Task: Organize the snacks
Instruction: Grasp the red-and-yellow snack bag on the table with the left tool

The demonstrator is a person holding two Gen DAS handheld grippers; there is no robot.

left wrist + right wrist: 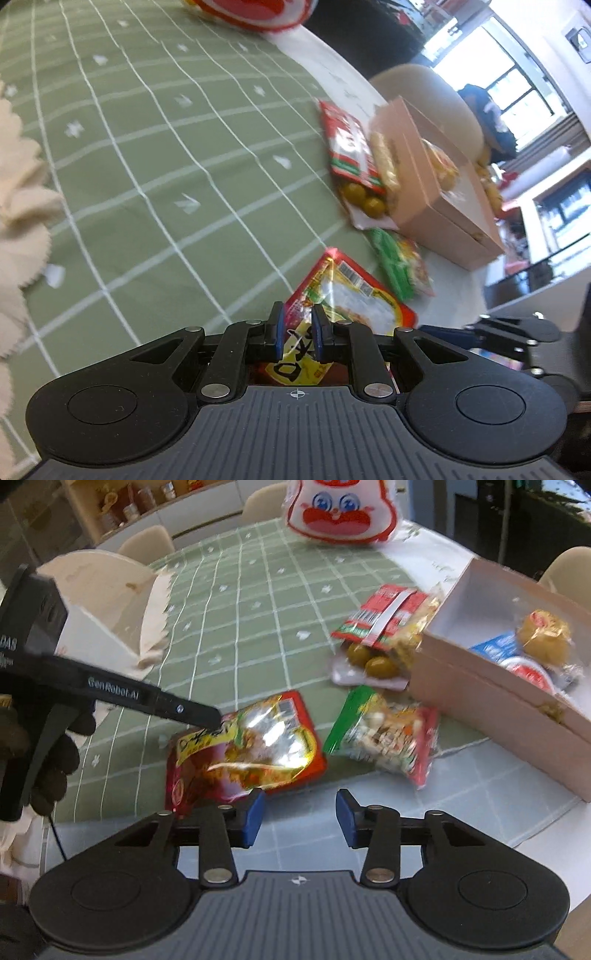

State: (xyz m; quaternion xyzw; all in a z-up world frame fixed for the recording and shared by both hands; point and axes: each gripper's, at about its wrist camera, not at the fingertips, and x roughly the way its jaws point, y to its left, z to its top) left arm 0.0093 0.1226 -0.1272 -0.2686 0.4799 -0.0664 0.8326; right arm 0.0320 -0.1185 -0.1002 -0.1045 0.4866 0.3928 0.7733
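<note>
**Snack sorting partly done, one packet in hand**

Here, the left gripper has its blue pads pinched on the near corner of a red and yellow snack packet, which lies at the edge of a green checked tablecloth. The right gripper hovers just behind the packet, jaws spread wide and holding nothing.

Judging by the layout, the job is about halfway. An open pink box to the right already holds a few wrapped treats. Left outside are the gripped packet, a green-edged packet beside it, and a red sachet bundle with olives against the box wall.

The gripped packet is glossy, crinkled, and lightly puffed, with bold black lettering.
</note>
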